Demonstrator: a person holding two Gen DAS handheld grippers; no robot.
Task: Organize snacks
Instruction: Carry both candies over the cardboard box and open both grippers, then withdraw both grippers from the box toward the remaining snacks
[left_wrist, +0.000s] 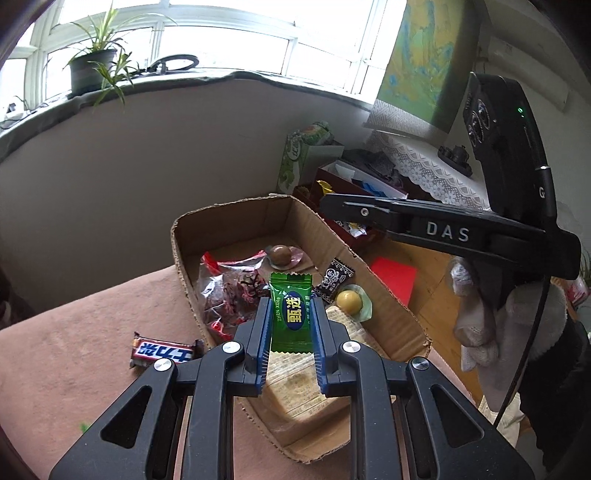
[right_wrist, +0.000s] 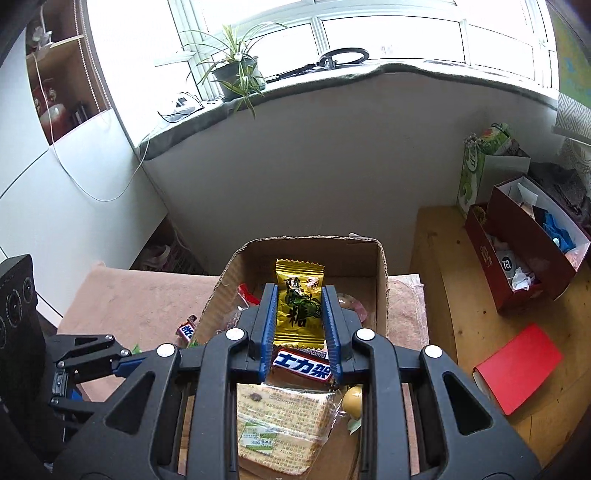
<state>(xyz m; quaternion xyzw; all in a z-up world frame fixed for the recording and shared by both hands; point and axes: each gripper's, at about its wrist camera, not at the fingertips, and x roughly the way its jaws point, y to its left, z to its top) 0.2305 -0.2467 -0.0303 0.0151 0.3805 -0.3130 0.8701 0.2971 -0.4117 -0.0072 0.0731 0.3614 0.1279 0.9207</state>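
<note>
My left gripper (left_wrist: 290, 318) is shut on a green candy packet (left_wrist: 290, 314) and holds it upright above the cardboard box (left_wrist: 384, 306). My right gripper (right_wrist: 300, 320) is shut on a yellow candy packet (right_wrist: 298, 302), held over the same box (right_wrist: 380, 291). In the box lie a Snickers bar (right_wrist: 301, 364), a wrapped cracker pack (right_wrist: 282, 424), a yellow ball candy (left_wrist: 349, 300), a red-and-clear bag (left_wrist: 229, 291), a black-and-white candy (left_wrist: 334, 277) and a brown ball candy (left_wrist: 279, 254). A second Snickers bar (left_wrist: 164, 352) lies on the pink cloth left of the box.
The box stands on a pink cloth (left_wrist: 92, 332). To the right is a wooden surface (right_wrist: 480, 332) with a red card (right_wrist: 517, 373), a dark red box of odds and ends (right_wrist: 524, 258) and a green carton (right_wrist: 480, 166). A wall and windowsill lie behind.
</note>
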